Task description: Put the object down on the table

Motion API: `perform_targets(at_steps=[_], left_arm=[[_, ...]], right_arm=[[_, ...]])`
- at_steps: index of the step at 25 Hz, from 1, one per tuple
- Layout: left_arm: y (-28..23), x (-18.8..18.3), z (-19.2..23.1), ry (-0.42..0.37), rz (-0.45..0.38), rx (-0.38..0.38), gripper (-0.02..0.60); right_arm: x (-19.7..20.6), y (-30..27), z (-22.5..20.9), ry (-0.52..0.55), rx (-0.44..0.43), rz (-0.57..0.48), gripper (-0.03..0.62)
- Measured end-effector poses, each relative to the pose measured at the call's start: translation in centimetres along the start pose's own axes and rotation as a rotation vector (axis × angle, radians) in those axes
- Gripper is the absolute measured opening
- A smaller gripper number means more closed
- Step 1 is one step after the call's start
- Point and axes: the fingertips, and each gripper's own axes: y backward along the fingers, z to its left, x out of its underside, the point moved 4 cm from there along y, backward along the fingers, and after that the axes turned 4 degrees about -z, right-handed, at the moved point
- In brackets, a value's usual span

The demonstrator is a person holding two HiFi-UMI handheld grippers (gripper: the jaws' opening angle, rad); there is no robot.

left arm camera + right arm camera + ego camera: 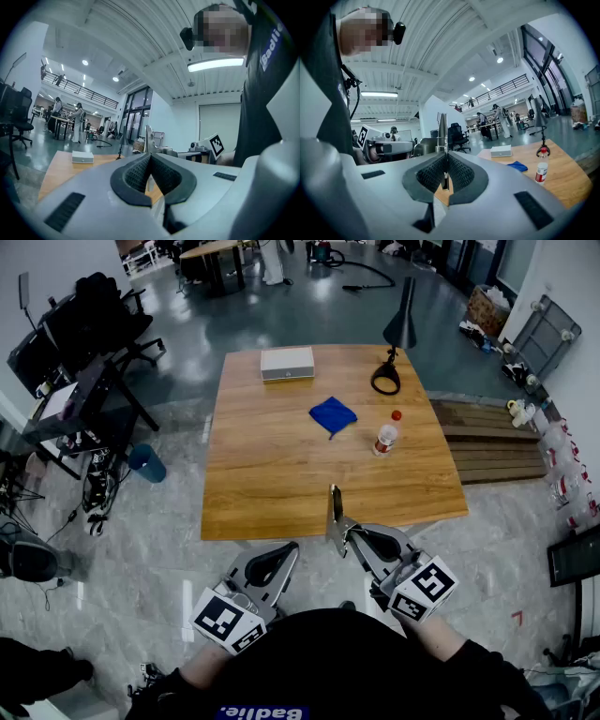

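My right gripper point(339, 532) is shut on a thin, knife-like metal tool point(335, 506) that sticks out over the near edge of the wooden table point(262, 493). In the right gripper view the tool point(442, 133) stands upright, pinched between the pads of the right gripper point(446, 158). My left gripper point(292, 549) hangs just short of the table's near edge, to the left of the right one. The left gripper point(150, 157) has its pads together, with nothing between them.
On the table are a white box point(287, 363) at the back, a blue cloth point(333, 415) in the middle, a small bottle point(385, 436) with a red cap point(397, 415) beside it, and a black desk lamp point(398, 334). Chairs and desks stand to the left.
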Motion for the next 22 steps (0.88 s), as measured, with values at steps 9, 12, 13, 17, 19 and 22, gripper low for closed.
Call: perform_targets(at_steps=[9,12,13,17,19,22], left_arm=[[0.2,0.5,-0.9,0.005,0.004,-0.001,0.008],[0.2,0.5,-0.9,0.014,0.005,-0.002,0.008],[0.2,0.5,-1.0,0.016,0.007,-0.005,0.007],[-0.1,0.7,-1.5,0.016,0.016,-0.015,0.007],[-0.5,1.0,-1.8,0.013,0.022,-0.022,0.007],[-1.2,1.2,-2.0,0.01,0.028,-0.039,0.008]], right_arm=[[0.3,0.7,0.2,-0.011,-0.002,-0.001,0.005],[0.1,0.7,0.3,-0.013,-0.013,-0.008,0.005],[0.0,0.7,0.3,-0.018,-0.017,-0.012,0.005],[0.0,1.4,0.1,-0.04,-0.035,-0.026,0.005],[0.1,1.8,-0.2,-0.043,-0.04,-0.025,0.005],[0.2,2.4,-1.1,-0.051,-0.048,-0.019,0.005]])
